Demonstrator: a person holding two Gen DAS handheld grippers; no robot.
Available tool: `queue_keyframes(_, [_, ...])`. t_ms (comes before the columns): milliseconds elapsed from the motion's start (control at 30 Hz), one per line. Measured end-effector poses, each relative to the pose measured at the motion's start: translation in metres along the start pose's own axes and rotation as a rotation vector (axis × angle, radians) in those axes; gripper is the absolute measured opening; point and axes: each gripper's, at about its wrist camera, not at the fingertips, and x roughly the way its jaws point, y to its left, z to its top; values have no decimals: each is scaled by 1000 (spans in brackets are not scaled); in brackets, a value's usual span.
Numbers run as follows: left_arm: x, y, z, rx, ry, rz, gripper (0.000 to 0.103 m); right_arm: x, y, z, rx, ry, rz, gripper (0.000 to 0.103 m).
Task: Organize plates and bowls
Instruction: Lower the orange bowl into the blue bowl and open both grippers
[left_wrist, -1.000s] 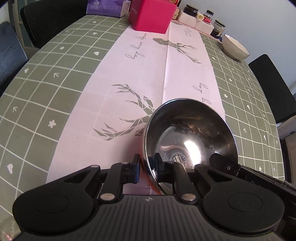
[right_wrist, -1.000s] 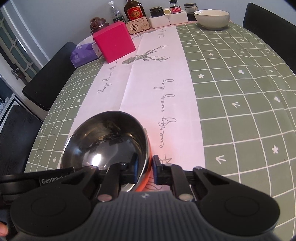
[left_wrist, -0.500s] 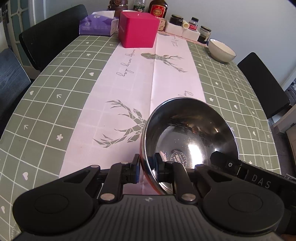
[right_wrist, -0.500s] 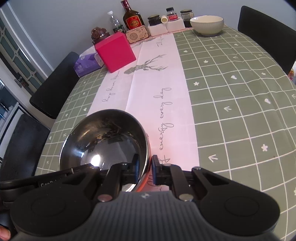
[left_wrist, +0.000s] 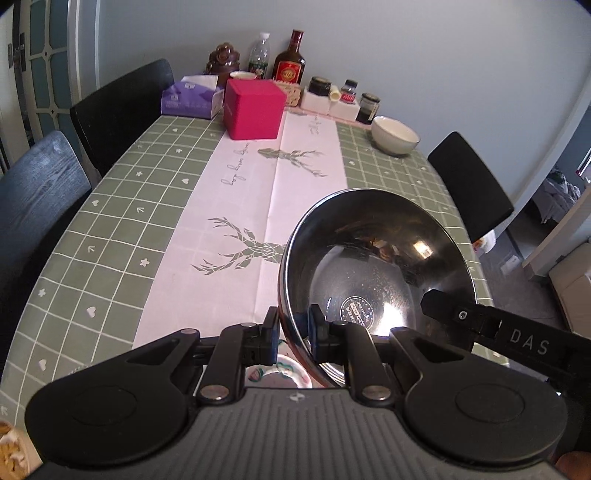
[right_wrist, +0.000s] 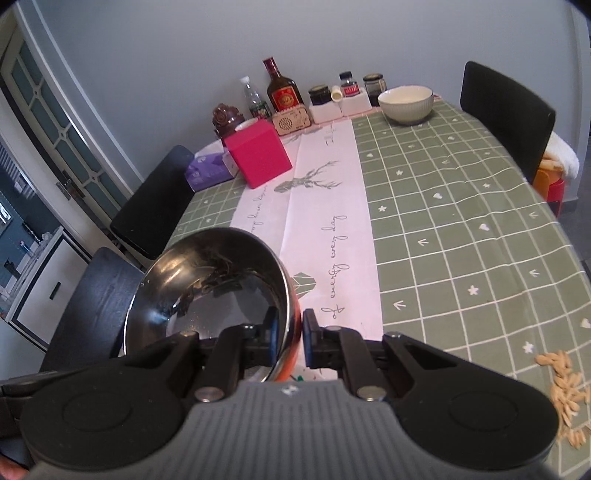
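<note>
Both claws are carrying the steel bowl (left_wrist: 376, 273) higher above the bench (left_wrist: 110, 229) than a second ago, so the far wall and bottles are now showing. Left claw (left_wrist: 291, 328) is pinching the bowl's near left rim; right claw (right_wrist: 290, 334) is pinching its right rim, each narrowly closed on the metal. A white ceramic bowl (right_wrist: 405, 104) is sitting at the far corner, beyond the pink box (left_wrist: 254, 109).
</note>
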Motion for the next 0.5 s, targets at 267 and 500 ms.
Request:
queue_keyframes(267, [-71,-17,-36,-3,-41,-38,18,-83,8,-26,-28,-70,18,11])
queue_keyframes(500, [-116,-24,-81,2,-24,-53,18,-141,11,-66,-58,-73,24,11])
